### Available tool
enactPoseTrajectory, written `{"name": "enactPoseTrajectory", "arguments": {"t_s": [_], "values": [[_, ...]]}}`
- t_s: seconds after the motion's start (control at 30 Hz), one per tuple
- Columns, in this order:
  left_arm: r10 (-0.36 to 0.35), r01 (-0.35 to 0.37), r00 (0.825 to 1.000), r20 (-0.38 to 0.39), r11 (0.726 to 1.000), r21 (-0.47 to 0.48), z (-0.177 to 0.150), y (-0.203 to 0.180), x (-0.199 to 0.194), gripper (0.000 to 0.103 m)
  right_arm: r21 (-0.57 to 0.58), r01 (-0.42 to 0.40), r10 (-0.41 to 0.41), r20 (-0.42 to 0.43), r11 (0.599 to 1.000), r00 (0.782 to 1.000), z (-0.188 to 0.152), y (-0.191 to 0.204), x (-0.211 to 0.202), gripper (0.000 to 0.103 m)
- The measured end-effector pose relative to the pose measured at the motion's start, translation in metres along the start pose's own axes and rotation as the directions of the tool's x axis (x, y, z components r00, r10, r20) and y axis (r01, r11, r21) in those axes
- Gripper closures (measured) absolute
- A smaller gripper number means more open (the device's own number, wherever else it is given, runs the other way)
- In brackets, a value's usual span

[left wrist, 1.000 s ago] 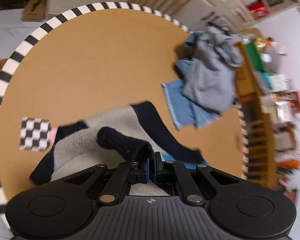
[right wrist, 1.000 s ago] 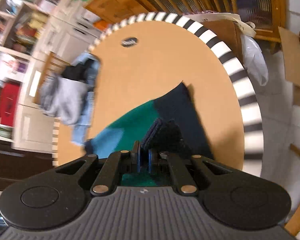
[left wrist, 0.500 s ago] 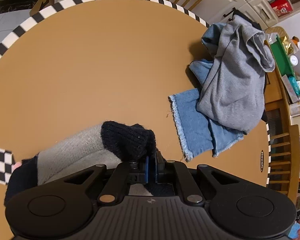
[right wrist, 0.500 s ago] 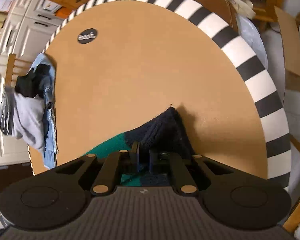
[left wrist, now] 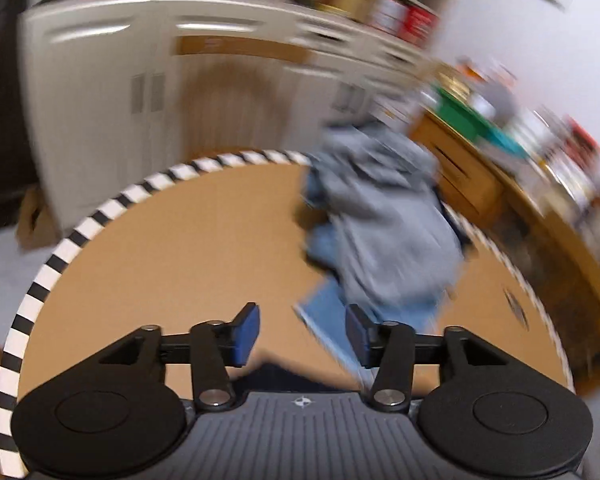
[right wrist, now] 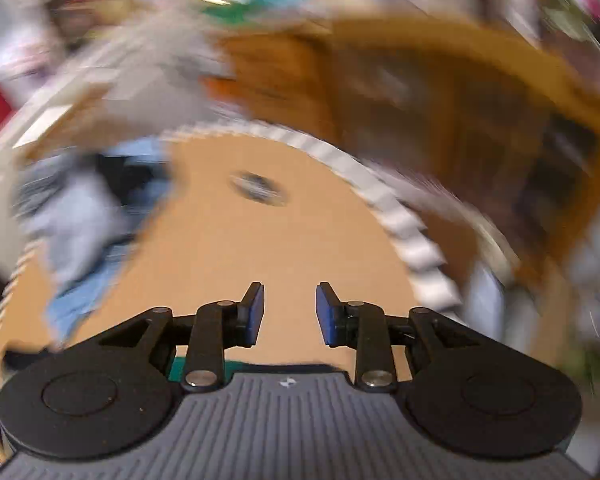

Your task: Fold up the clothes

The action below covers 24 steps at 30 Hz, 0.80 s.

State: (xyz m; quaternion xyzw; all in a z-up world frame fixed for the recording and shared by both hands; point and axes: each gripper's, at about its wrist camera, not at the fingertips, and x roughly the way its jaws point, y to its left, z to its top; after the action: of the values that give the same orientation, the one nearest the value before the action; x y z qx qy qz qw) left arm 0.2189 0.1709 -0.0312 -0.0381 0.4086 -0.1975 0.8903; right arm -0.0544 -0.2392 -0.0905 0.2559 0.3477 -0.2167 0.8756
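Clothes pile (left wrist: 384,228) beyond both empty, opening grippers.

Even indoor light, no glare — heavy motion blur in both views, worst at right wrist; fisheye-bent edges, only gripper bodies sharp.

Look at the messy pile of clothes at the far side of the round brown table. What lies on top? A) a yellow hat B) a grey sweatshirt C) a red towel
B: a crumpled grey sweatshirt covers the blue denim piece on the round brown table.
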Motion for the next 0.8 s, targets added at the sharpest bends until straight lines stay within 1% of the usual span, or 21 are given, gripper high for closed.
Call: {"name": "enactPoseTrajectory", "arguments": {"t_s": [0.03,0.1,0.17,0.2,0.23,0.27,0.33,0.4,0.47,0.5,0.53,0.57,0.6,0.63,0.67,0.7,0.73,0.77,0.8], "values": [[-0.015,0.015,1.0,-0.012,0.999,0.042,-0.016,-0.006,-0.003,0.047,-0.064,-0.048,0.047,-0.015,0.997,0.999,-0.007,0.02,0.003,0.073],[-0.004,0.008,0.999,-0.042,0.993,0.117,-0.052,-0.023,0.002,0.042,-0.197,-0.112,0.099,-0.072,0.974,0.992,-0.023,0.065,0.022,0.074],[0.034,-0.019,0.996,-0.084,0.984,0.179,-0.082,-0.036,0.014,0.041,-0.337,-0.131,0.089,-0.138,0.932,0.986,-0.038,0.109,0.049,0.082],[0.059,-0.036,0.992,-0.107,0.978,0.207,-0.094,-0.042,0.021,0.041,-0.387,-0.123,0.066,-0.158,0.914,0.985,-0.044,0.126,0.063,0.083],[0.084,-0.052,0.988,-0.13,0.971,0.234,-0.107,-0.047,0.028,0.041,-0.411,-0.115,0.043,-0.179,0.904,0.983,-0.048,0.138,0.077,0.084],[0.109,-0.067,0.982,-0.151,0.964,0.258,-0.119,-0.052,0.035,0.041,-0.406,-0.112,0.031,-0.199,0.907,0.979,-0.049,0.143,0.088,0.086],[0.128,-0.084,0.973,-0.19,0.97,0.227,-0.13,-0.045,0.042,0.04,-0.383,-0.096,0.006,-0.23,0.919,0.973,-0.049,0.146,0.105,0.086],[0.111,-0.078,0.978,-0.174,0.979,0.186,-0.131,-0.036,0.041,0.037,-0.376,-0.066,-0.027,-0.236,0.924,0.971,-0.048,0.142,0.117,0.088],[0.092,-0.056,0.977,-0.193,0.981,0.187,-0.129,-0.034,0.043,0.03,-0.369,-0.05,-0.043,-0.24,0.928,0.97,-0.049,0.135,0.127,0.088],[0.082,-0.045,0.975,-0.205,0.983,0.181,-0.128,-0.033,0.043,0.025,-0.371,-0.056,-0.032,-0.225,0.927,0.974,-0.051,0.132,0.127,0.088],[0.08,-0.042,0.974,-0.213,0.983,0.179,-0.126,-0.033,0.043,0.023,-0.369,-0.059,-0.02,-0.209,0.928,0.978,-0.052,0.13,0.126,0.088],[0.079,-0.04,0.972,-0.222,0.984,0.176,-0.124,-0.033,0.042,0.024,-0.36,-0.06,-0.015,-0.203,0.931,0.979,-0.052,0.128,0.123,0.088],[0.089,-0.05,0.969,-0.23,0.984,0.172,-0.12,-0.033,0.037,0.027,-0.353,-0.058,-0.017,-0.206,0.934,0.978,-0.051,0.128,0.119,0.088],[0.099,-0.063,0.968,-0.231,0.985,0.16,-0.117,-0.031,0.031,0.027,-0.354,-0.047,-0.03,-0.208,0.934,0.978,-0.051,0.13,0.111,0.086],[0.102,-0.07,0.97,-0.223,0.987,0.147,-0.114,-0.03,0.021,0.026,-0.366,-0.041,-0.035,-0.198,0.93,0.98,-0.051,0.134,0.1,0.081],[0.101,-0.072,0.971,-0.215,0.988,0.138,-0.114,-0.028,0.008,0.024,-0.389,-0.055,-0.019,-0.182,0.92,0.983,-0.053,0.138,0.084,0.08],[0.1,-0.074,0.973,-0.208,0.989,0.13,-0.114,-0.026,-0.003,0.023,-0.411,-0.085,0.014,-0.173,0.908,0.985,-0.059,0.141,0.064,0.078],[0.091,-0.066,0.974,-0.206,0.99,0.124,-0.115,-0.027,-0.007,0.023,-0.416,-0.114,0.042,-0.18,0.902,0.983,-0.067,0.143,0.048,0.074],[0.071,-0.042,0.974,-0.215,0.99,0.136,-0.12,-0.031,-0.012,0.023,-0.414,-0.142,0.066,-0.192,0.899,0.979,-0.075,0.144,0.035,0.072]]}}
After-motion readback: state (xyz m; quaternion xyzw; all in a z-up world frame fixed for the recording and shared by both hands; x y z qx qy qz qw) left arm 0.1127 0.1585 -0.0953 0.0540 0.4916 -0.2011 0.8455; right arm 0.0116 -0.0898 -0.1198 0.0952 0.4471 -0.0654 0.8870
